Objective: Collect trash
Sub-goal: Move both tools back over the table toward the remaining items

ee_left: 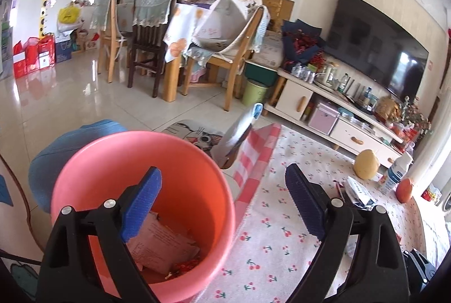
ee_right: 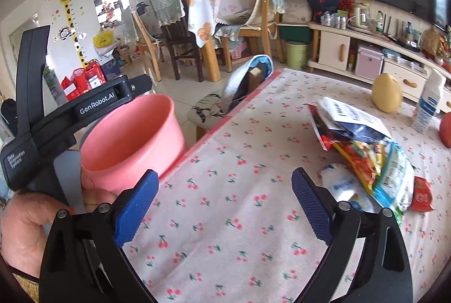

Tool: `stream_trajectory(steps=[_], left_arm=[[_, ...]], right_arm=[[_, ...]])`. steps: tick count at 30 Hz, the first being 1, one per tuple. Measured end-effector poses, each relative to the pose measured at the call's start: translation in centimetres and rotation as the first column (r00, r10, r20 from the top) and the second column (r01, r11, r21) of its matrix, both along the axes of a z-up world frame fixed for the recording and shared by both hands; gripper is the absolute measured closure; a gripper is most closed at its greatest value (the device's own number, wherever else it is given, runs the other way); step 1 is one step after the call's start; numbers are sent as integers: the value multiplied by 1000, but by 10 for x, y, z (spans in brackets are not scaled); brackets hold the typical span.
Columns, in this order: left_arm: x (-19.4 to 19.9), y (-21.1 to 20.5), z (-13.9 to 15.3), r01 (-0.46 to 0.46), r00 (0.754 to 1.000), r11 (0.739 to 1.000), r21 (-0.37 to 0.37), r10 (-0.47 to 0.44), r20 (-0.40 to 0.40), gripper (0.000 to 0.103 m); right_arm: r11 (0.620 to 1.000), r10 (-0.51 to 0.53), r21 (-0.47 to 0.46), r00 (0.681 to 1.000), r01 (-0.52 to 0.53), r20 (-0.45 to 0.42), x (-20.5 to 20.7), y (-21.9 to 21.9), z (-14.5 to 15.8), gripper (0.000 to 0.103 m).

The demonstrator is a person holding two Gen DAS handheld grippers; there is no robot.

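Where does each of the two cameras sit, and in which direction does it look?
Left wrist: sits on the left gripper, looks down into the pink bucket beside the table; only its open blue fingers show.
Right wrist: sits on the right gripper, looks across the cherry tablecloth toward the wrappers; its open fingers, a hand and the left gripper's body show.
Shared: bucket, tablecloth, wrappers.

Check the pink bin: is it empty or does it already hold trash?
Not empty. The left wrist view looks down into the pink bin: a crumpled paper packet and red scraps lie on its bottom.
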State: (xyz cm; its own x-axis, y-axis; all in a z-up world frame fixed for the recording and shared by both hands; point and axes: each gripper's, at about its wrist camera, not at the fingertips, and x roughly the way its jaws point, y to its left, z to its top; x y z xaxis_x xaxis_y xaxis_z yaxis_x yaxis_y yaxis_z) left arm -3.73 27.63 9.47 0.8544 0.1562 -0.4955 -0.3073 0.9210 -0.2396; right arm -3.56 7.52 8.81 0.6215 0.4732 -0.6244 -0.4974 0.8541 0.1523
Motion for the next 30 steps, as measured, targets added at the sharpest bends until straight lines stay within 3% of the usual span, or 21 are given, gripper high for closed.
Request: stream_trajectory(steps=[7, 17, 26, 30], left_arm=[[3, -33, 3, 100, 995, 995, 8, -100, -10, 13], [5, -82, 8, 204, 979, 978, 49, -203, -34, 13], [10, -126, -8, 283, 957, 951, 124, -272, -99, 13], [14, -144, -14, 340, 938, 933, 116, -328, -115, 13]], right_arm=[[999, -46, -9, 999, 46, 27, -17, -41, -6, 8], [993, -90, 75, 996, 88, 23, -26, -103, -4, 5], [984, -100, 141, 994, 106, -50, -21, -145, -9, 5], [979, -112, 164, 991, 124, -78, -16, -165, -7, 5]])
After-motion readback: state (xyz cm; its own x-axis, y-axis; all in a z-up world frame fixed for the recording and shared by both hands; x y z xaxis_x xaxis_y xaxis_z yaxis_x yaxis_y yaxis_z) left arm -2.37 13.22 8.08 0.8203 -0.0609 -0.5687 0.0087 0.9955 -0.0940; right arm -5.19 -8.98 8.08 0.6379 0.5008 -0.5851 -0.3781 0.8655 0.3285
